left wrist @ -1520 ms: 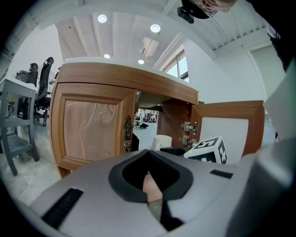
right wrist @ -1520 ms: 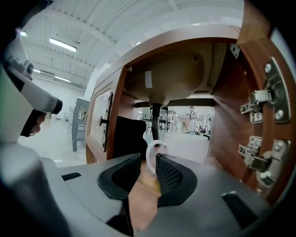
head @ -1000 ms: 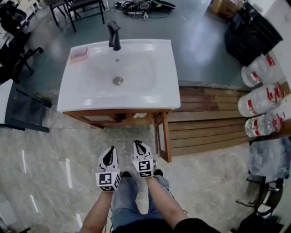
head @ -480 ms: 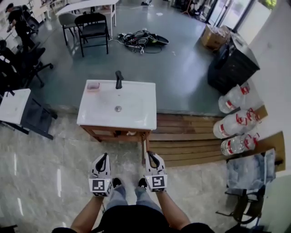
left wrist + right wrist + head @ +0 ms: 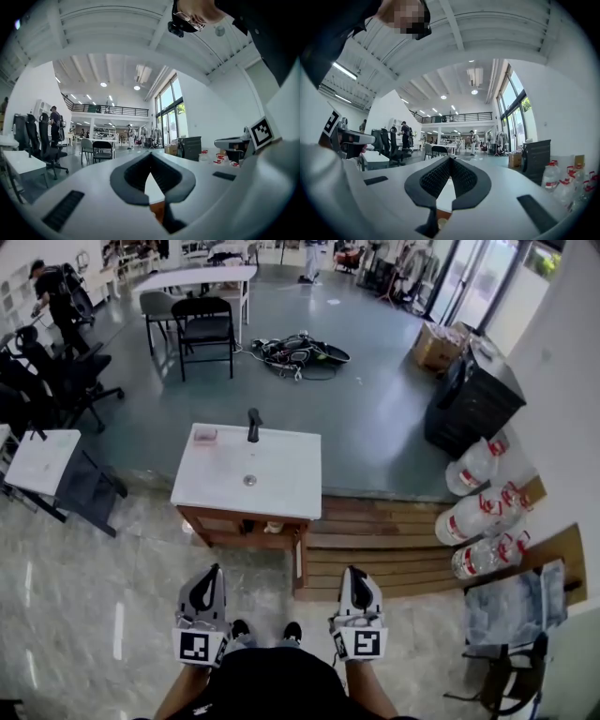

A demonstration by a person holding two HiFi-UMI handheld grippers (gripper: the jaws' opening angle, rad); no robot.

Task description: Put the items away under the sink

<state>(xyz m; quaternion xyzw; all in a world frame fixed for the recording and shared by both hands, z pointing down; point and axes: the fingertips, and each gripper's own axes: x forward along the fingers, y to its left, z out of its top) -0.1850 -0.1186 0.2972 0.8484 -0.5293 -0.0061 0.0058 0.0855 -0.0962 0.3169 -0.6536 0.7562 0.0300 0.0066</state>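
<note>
Distance is the first hazard. The sink stands well apart from the person, far ahead at the middle of the floor, and both arms hang low, close to the body. The left tongs are clenched, tips together, with nothing between them. The right tongs are clenched and empty as well. So no item is being carried now. Any pick-up would first call for the jaws to be released, or they would only push the thing away.

The space under the sink shows open at its near side. A pale thing sits inside with something dark beside it, both too small to identify. The cabinet door stands out toward the person at the near right corner. I judge this the likeliest trouble, since a right arm reaching in from this side could knock the door or catch on its edge.

A pink thing lies on the far left corner of the sink top, left of the faucet. If it counts among the items, it sits on the far side of the basin. A long reach over could drag it into the bowl.

The wooden platform begins just right of the sink, with water jugs lying beyond it. Its raised near edge could trip a step taken too far right.
</note>
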